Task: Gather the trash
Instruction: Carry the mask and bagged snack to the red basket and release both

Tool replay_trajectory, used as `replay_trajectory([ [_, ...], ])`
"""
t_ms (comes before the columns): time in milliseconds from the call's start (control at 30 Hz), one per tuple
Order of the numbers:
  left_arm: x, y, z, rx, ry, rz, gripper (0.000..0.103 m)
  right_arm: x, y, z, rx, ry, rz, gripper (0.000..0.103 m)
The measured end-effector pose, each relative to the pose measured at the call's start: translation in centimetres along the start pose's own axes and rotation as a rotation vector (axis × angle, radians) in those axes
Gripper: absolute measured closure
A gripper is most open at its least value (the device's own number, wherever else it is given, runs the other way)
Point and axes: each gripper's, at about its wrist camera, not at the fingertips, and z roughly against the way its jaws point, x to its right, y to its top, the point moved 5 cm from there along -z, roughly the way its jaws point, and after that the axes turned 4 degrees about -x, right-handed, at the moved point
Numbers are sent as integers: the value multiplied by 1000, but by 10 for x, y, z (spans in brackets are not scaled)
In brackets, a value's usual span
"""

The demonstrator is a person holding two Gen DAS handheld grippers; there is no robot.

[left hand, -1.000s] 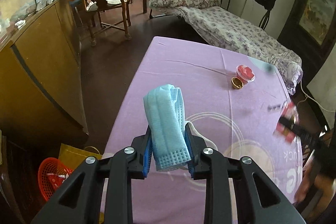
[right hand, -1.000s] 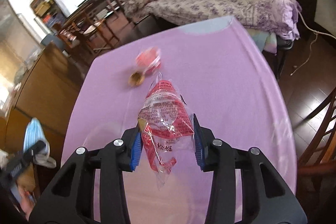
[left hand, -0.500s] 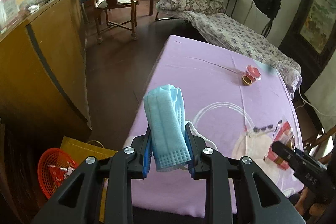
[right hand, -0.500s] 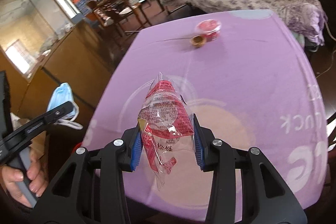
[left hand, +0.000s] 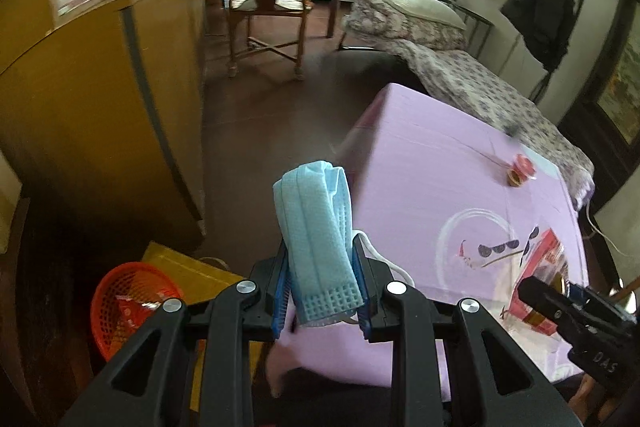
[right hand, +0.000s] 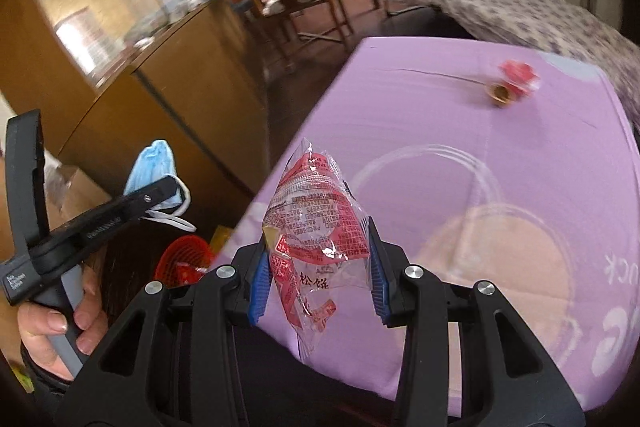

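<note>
1. Left gripper [left hand: 320,291] clamped tight on a folded blue face mask [left hand: 316,227], white ear loop dangling off the right side.
2. Mask hanging past the left edge of the table, over dark floor, above and to the right of the orange mesh basket [left hand: 132,303] down on the floor.
3. Some red trash already sitting inside that basket, yellow bag [left hand: 188,271] just beside it.
4. Right gripper [right hand: 318,279] pinching a crinkly red-and-clear snack wrapper [right hand: 316,227], held upright over the near left corner of the purple tablecloth [right hand: 480,131].
5. Still on the table near the far right corner: a small red-lidded cup [right hand: 520,75] touching a little brown cup [right hand: 500,93]. Both blurry, contents impossible to make out.
6. Hand [right hand: 56,331] wrapped round the left gripper's handle in the right wrist view.
7. Wooden cabinet [left hand: 92,99] along the left, bed with a floral cover [left hand: 472,83] behind the table.
</note>
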Motion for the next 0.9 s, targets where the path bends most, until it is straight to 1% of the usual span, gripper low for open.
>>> replay_trajectory([
  [133, -38, -8, -2, -5, 43, 50, 75, -47, 6, -18, -45, 44, 99, 61],
  [267, -81, -20, -7, -27, 82, 117, 75, -94, 7, -41, -103, 80, 187, 61],
  [433, -152, -44, -19, -88, 144, 226, 75, -158, -1, -75, -200, 140, 286, 61],
  [567, -205, -63, -24, -123, 212, 299, 75, -206, -14, -105, -281, 171, 356, 61],
  [700, -246, -77, -31, -156, 258, 361, 75, -250, -27, -141, -383, 216, 363, 61],
  [800, -271, -87, -37, -180, 281, 393, 75, -271, -33, -168, -446, 239, 340, 61],
  [900, -285, -93, -46, -200, 296, 415, 75, -283, -42, -185, -486, 252, 322, 61],
])
